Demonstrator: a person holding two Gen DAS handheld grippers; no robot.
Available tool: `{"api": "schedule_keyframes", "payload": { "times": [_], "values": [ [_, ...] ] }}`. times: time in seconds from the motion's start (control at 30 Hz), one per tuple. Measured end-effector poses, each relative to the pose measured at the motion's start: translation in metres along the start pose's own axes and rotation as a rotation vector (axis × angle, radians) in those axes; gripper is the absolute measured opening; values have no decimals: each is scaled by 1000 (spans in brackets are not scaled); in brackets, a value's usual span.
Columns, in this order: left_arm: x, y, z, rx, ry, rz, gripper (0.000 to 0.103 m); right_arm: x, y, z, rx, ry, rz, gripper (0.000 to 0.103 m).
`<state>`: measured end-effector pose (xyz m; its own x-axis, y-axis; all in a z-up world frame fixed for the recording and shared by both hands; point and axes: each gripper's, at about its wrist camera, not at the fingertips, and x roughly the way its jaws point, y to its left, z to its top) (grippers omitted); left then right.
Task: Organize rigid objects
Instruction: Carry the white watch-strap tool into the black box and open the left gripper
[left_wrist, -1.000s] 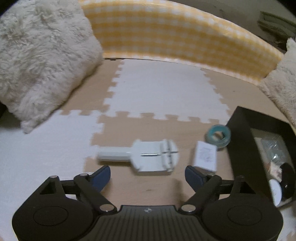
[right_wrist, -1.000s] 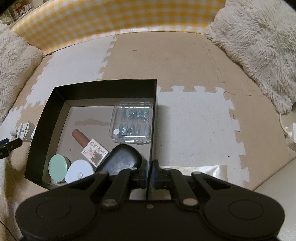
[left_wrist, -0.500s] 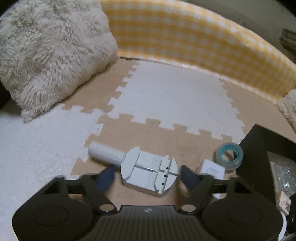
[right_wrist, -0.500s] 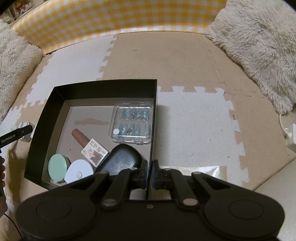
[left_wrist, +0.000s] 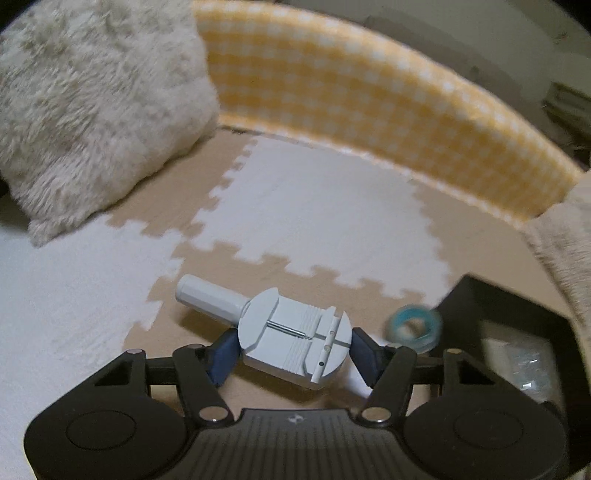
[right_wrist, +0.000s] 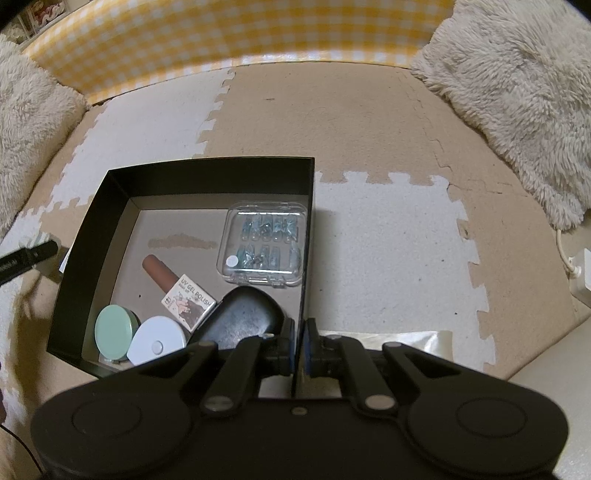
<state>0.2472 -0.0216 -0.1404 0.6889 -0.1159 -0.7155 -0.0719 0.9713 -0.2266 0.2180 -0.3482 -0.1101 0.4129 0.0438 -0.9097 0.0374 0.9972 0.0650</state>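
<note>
left claw (left_wrist: 294, 350) has just been closing and now clamps a pale grey watch-link tool (left_wrist: 293, 341) by its round body, blue pads (left_wrist: 225, 354) pressed on both flanks. tool is tilted, handle pointing up-left, and appears raised off the foam floor mat (left_wrist: 314, 206). teal tape roll (left_wrist: 415, 328) lies blurred on the mat just right of the claw, near the corner of the black box (left_wrist: 476, 295).

right claw (right_wrist: 298, 354) is closed on the near-right wall of the black box (right_wrist: 308, 236), pads pinching the thin wall edge. inside the box: clear case of blue nail tips (right_wrist: 264, 245) against the right wall, brown gel polish bottle (right_wrist: 162, 275) with its label card (right_wrist: 189, 305) near the middle, green round jar (right_wrist: 116, 332) and white round device (right_wrist: 157, 341) at the near-left corner, black rounded object (right_wrist: 245, 317) beside the claw.

fluffy cushions (right_wrist: 517, 96) and a yellow checked bumper (right_wrist: 240, 33) border the mat. charger with cable (right_wrist: 580, 273) sits at the far right edge.
</note>
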Motion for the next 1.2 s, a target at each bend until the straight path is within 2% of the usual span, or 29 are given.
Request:
{"api": "schedule_keyframes", "payload": {
  "times": [0.1,0.2,0.33,0.4,0.57,0.73,0.83,0.9,0.97,1.2],
  "values": [
    [-13,-15,6,40,-39,-73,65,0,0,0,0,0,1,5],
    [-28,-34,11,124,-86,-156,65,0,0,0,1,0,1,5],
    [-48,-67,10,303,-143,-275,65,0,0,0,2,0,2,5],
    [-54,-85,5,417,-144,-314,65,0,0,0,2,0,3,5],
    [-53,-113,-12,630,-111,-399,65,-1,-1,-1,4,-1,10,5],
    [-37,-125,-29,805,-57,-414,65,-1,-1,-1,4,-1,10,5],
    [-29,-121,-32,831,-38,-399,65,-1,0,-1,3,0,9,5],
    [-25,-117,-30,820,-36,-379,66,-1,0,-1,3,0,9,5],
    [-23,-115,-28,804,-25,-376,72,-1,0,-1,3,0,9,5],
    [-26,-107,-20,750,10,-384,72,-1,0,0,2,0,8,5]
  ]
}}
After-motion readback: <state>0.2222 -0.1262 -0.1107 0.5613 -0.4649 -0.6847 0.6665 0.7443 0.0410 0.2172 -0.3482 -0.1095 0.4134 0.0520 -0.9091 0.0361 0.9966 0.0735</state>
